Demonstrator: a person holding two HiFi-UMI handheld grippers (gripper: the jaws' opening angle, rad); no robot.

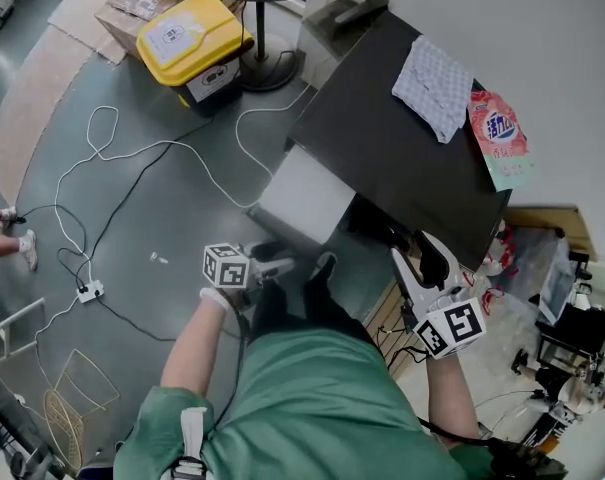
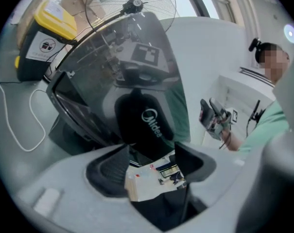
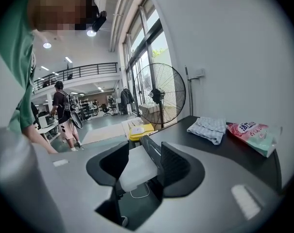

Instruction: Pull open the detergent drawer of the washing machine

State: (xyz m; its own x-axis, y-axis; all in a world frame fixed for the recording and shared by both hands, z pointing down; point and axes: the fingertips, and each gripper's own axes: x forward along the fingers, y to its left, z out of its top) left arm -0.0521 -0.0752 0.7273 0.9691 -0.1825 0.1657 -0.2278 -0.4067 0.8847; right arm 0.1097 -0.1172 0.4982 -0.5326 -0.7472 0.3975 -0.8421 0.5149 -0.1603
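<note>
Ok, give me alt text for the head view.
Seen from above, a dark-topped washing machine carries a checked cloth and a pink pouch, with a white block jutting toward the person. The left tool and right tool hover open, short of it.

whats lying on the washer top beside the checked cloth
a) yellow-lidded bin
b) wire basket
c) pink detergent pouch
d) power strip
c: in the head view the pink detergent pouch lies on the black top of the washer, right beside the checked cloth.
</note>
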